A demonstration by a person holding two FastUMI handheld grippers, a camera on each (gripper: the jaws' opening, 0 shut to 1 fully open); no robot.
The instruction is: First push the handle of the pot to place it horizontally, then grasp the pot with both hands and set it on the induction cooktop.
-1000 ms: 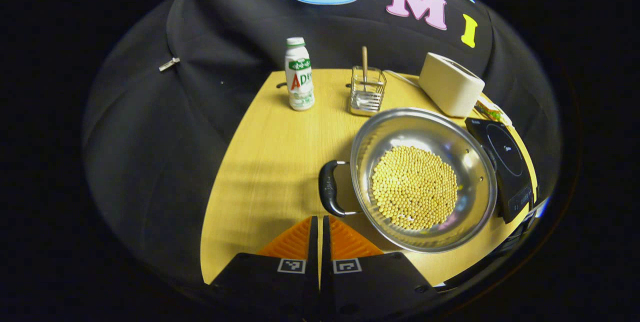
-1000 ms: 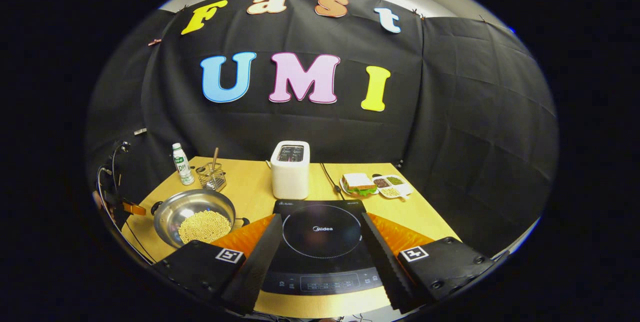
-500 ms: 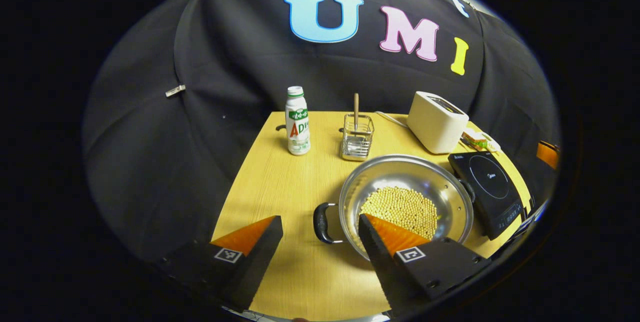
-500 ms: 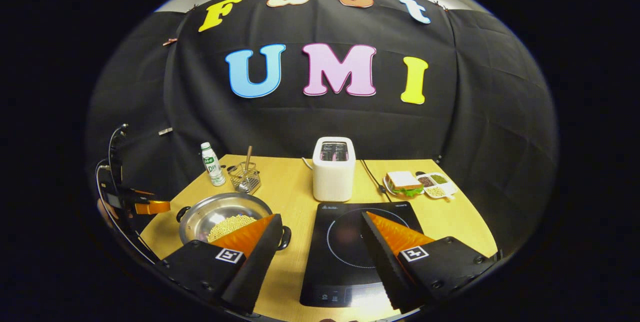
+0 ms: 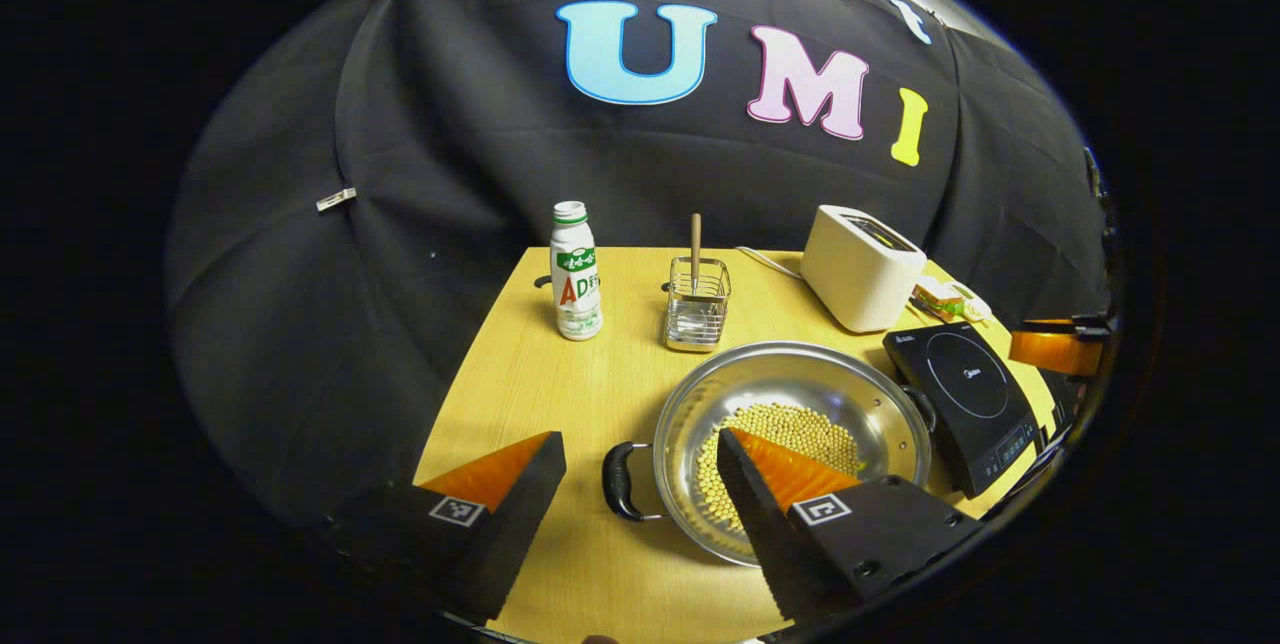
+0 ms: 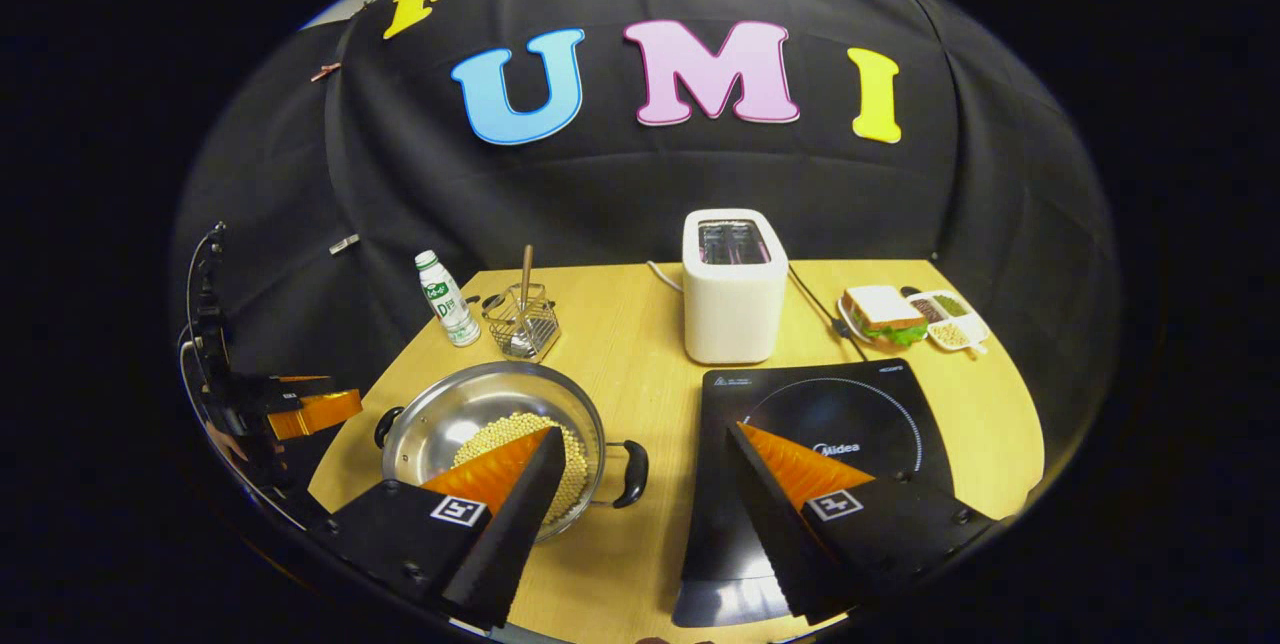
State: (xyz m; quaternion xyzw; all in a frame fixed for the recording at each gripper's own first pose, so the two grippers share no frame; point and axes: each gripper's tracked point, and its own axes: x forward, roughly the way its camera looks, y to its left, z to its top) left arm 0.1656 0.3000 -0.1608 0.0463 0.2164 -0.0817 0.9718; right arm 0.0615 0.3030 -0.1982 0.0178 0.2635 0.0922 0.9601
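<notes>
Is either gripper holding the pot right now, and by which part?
Nothing is held. The left gripper and right gripper are open, each lined up with a handle of the pot.

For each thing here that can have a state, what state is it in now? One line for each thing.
Left hand-held gripper: open, its fingers either side of the pot's left handle, holding nothing.
Right hand-held gripper: open, its fingers either side of the pot's right handle, holding nothing.
Pot: on the table, beside the cooktop, beans inside, no lid.
Cooktop: bare.
Toaster: upright, slots empty.
Bottle: upright, capped.
Rack: upright, one utensil standing in it.
</notes>
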